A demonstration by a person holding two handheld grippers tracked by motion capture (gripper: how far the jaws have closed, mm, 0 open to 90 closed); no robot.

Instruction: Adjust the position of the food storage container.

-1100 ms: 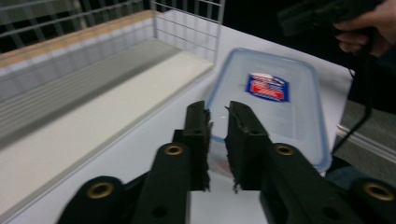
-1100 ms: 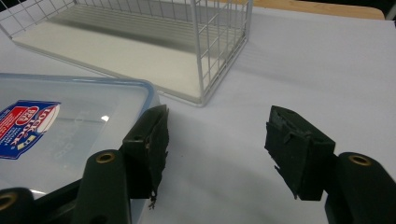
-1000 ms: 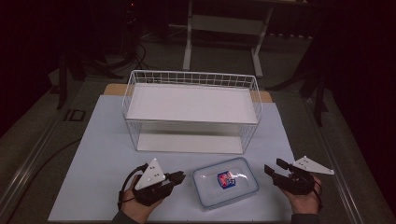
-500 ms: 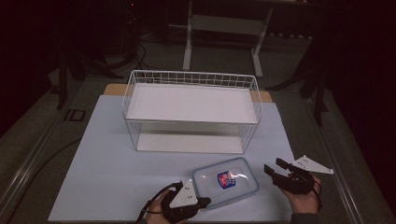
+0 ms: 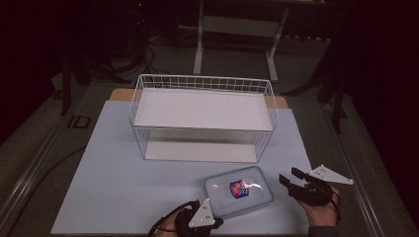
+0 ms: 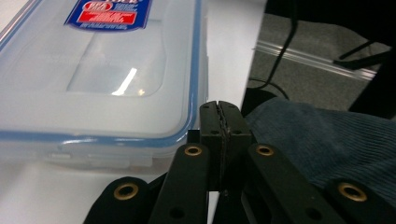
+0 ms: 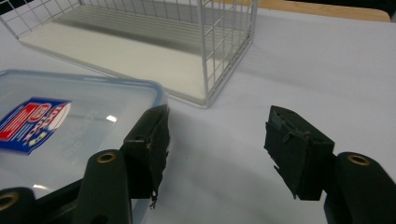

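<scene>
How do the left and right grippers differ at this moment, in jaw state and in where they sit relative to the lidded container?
The left gripper has its jaws pressed together with nothing between them; the right gripper has its jaws wide apart, also empty. The left gripper sits at the near corner of the plastic container, the right gripper off its right side. Both lie low over the white table, each held in a hand.
</scene>
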